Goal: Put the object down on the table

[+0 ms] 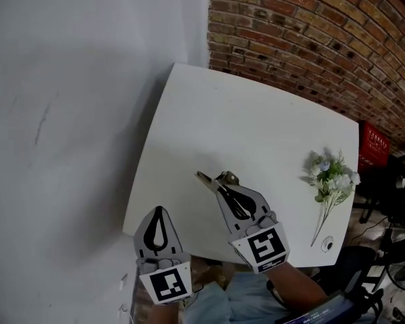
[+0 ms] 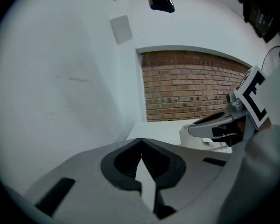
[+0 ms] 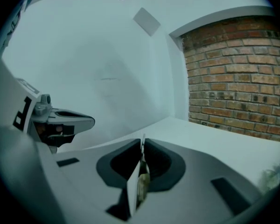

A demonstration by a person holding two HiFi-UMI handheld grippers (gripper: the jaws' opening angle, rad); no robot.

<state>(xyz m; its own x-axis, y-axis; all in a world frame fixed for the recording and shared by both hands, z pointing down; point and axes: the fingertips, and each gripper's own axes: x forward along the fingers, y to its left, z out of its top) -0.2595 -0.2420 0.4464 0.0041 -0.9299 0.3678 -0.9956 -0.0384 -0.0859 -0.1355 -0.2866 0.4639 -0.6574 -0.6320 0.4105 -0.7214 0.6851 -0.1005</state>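
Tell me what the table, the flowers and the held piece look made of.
Table: smooth matte white, likely laminate or painted board.
Flowers: white blooms, green stems; real or artificial unclear.
Piece in the right hand-held gripper: dull brass-coloured, perhaps metal.

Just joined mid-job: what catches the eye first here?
The right gripper, over the white table, is shut on a small brass-coloured metal piece. A bunch of white flowers lies near the table's right edge; the left gripper is shut and empty at the near edge.
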